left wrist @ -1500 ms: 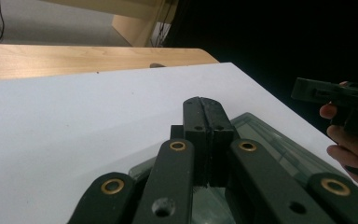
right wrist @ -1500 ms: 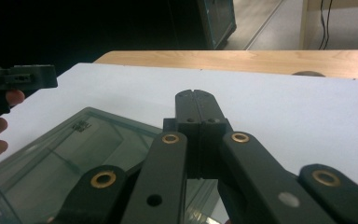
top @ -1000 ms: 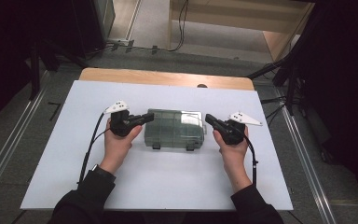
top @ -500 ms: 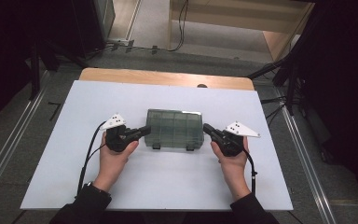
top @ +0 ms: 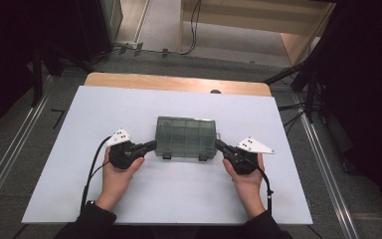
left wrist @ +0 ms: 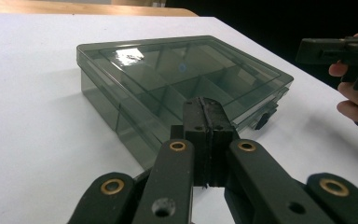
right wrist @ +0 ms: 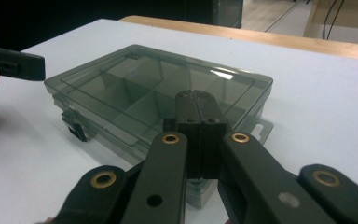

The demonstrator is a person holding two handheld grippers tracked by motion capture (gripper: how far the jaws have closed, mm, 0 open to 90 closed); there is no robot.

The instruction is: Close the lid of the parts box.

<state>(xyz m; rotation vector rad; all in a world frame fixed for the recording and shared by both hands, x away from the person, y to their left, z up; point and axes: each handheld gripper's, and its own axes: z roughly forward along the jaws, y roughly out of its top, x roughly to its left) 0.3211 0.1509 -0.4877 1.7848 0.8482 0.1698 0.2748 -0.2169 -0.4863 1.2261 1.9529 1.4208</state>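
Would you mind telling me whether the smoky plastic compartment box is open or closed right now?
Closed. The compartment box lies flat on the white table, its clear lid sitting down on the base, with the dividers visible through it.

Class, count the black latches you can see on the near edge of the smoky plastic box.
2. On the box, one latch sits towards the left of the near edge, the other latch towards the right. Both look closed. Others on the far side may be hidden.

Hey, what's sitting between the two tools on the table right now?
The smoky clear compartment box, lid closed, lies between the left tool and the right tool, one at each end; the high view shows it.
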